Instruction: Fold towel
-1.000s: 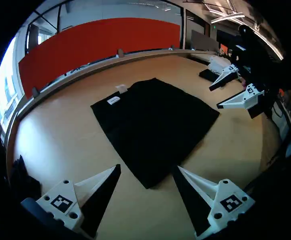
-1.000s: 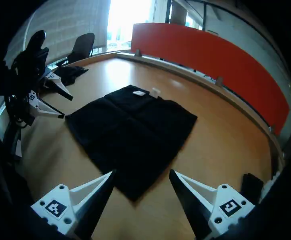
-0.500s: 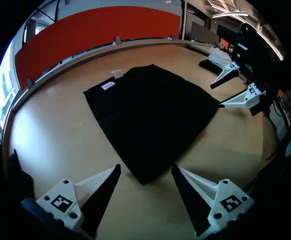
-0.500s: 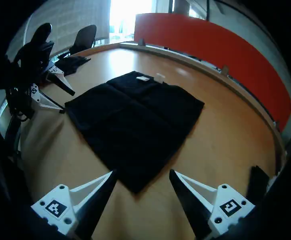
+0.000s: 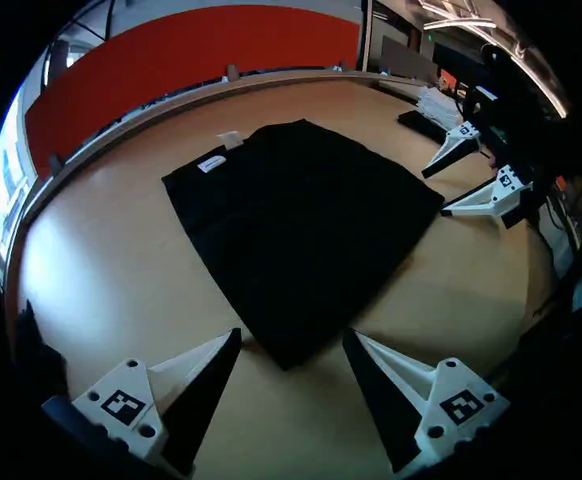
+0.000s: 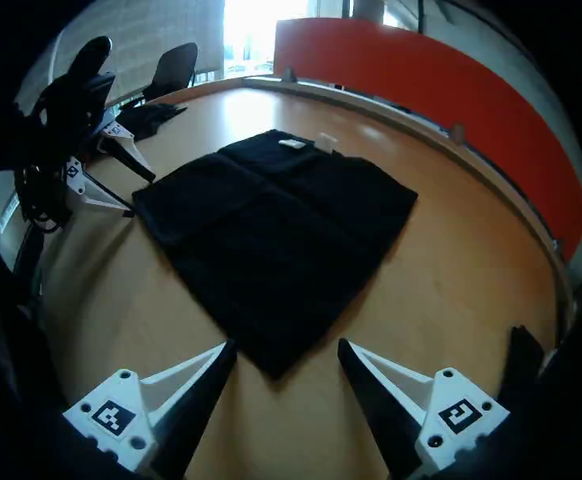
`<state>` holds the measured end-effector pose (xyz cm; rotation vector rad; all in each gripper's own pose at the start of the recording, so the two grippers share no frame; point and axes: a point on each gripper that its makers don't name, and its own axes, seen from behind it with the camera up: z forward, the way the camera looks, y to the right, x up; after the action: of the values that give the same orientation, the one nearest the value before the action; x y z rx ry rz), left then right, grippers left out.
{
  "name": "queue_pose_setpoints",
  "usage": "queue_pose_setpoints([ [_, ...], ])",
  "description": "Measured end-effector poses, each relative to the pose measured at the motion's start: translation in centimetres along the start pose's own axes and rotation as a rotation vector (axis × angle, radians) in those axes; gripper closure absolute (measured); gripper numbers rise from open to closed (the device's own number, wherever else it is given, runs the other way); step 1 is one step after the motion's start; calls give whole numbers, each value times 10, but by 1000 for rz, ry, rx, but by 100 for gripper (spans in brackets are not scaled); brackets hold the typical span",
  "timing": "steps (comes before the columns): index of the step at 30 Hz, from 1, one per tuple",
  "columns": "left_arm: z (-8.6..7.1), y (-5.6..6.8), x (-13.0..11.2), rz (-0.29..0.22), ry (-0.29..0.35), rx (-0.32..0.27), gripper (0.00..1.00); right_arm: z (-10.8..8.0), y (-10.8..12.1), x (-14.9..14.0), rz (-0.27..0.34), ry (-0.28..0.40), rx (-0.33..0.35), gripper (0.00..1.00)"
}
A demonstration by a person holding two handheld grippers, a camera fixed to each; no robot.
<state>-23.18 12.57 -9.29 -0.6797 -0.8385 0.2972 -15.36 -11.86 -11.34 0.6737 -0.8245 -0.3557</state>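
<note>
Left gripper view: towel [image 5: 307,224] lies flat mid-frame, apparently no fold started; left gripper [image 5: 291,332] and right gripper [image 6: 286,344] both spread, empty.

The small white label [image 5: 210,164] on the black towel [image 5: 307,224] is too small to read, and the pale tab [image 5: 230,138] at the towel's far edge is too small to identify. In the left gripper view, a dark shape [image 5: 34,356] at the lower left is cut off by the edge, and the white heap [image 5: 439,102] at the upper right is too small to make out. The person [image 5: 519,108] holding the right gripper [image 5: 433,194] is an unlit mass at the right edge. Whether that gripper's lower finger touches the towel's corner cannot be told. In the right gripper view, a black object [image 6: 523,360] at the lower right is cut off.
</note>
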Motion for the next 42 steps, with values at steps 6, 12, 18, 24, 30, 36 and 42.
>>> queue_pose_setpoints([
  [6,0,-1,-1,5,4,10,6,-2,0,-1,10,2,11,4],
  [12,1,0,0,8,2,15,6,0,-5,-2,13,4,35,18],
  [18,1,-1,-1,-5,0,23,10,4,-3,-3,25,0,38,31],
  [24,1,1,-1,-3,-4,24,22,5,-1,-2,23,-2,39,44],
  [30,1,1,-1,-8,-8,25,30,2,-5,-2,20,2,45,55],
  [36,2,2,-1,-7,-16,24,46,1,-7,-2,22,4,47,70],
  [42,1,2,0,-11,-20,34,75,3,-7,-1,31,1,46,78],
])
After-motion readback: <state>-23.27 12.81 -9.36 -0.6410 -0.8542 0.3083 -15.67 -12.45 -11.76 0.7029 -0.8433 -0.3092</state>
